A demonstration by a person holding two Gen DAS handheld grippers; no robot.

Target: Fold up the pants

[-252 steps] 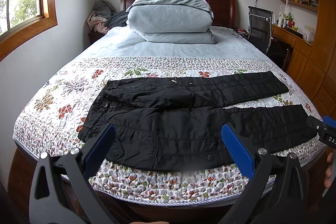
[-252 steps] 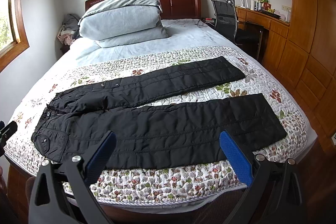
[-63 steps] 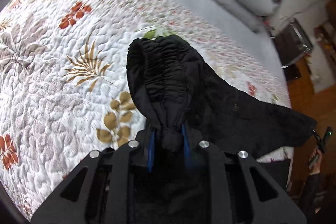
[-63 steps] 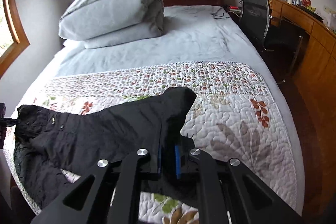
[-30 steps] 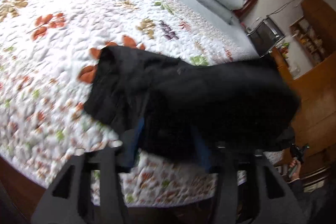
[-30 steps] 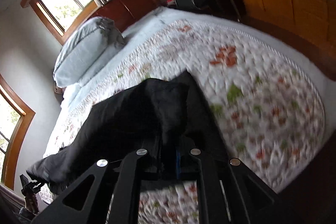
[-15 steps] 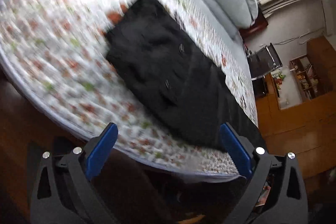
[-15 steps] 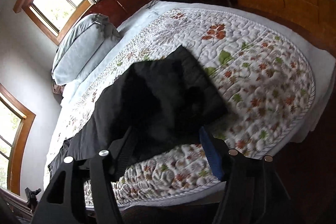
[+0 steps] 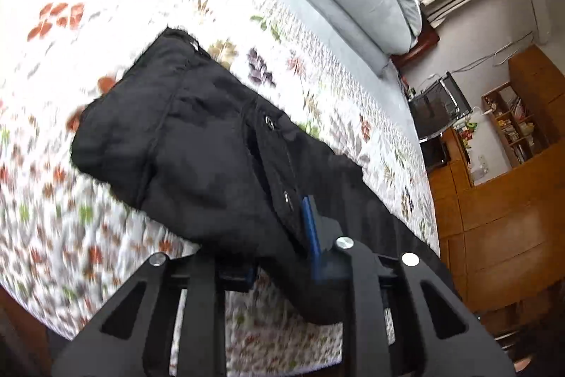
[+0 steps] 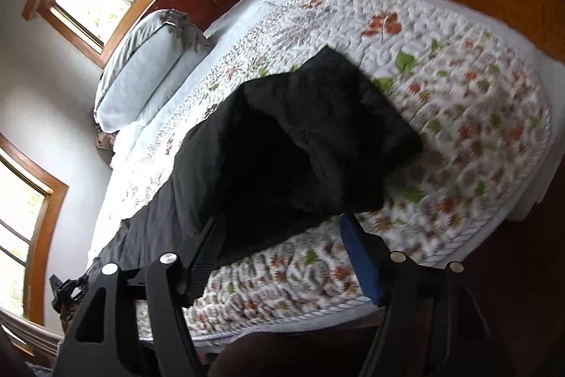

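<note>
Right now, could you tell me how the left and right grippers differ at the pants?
The left gripper has its jaws closed on the pants; the right gripper stands wide open, holding nothing. Left is at the waist end, right at the leg end. Both have blue pads.

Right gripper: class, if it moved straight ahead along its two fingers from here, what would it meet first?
Most likely the black pants. The right gripper is open, and its fingers frame the near edge of the folded legs lying on the floral quilt. Depth is unclear, so it might brush the quilt first.

Black pants [image 9: 212, 158], legs stacked lengthwise, flat.
</note>
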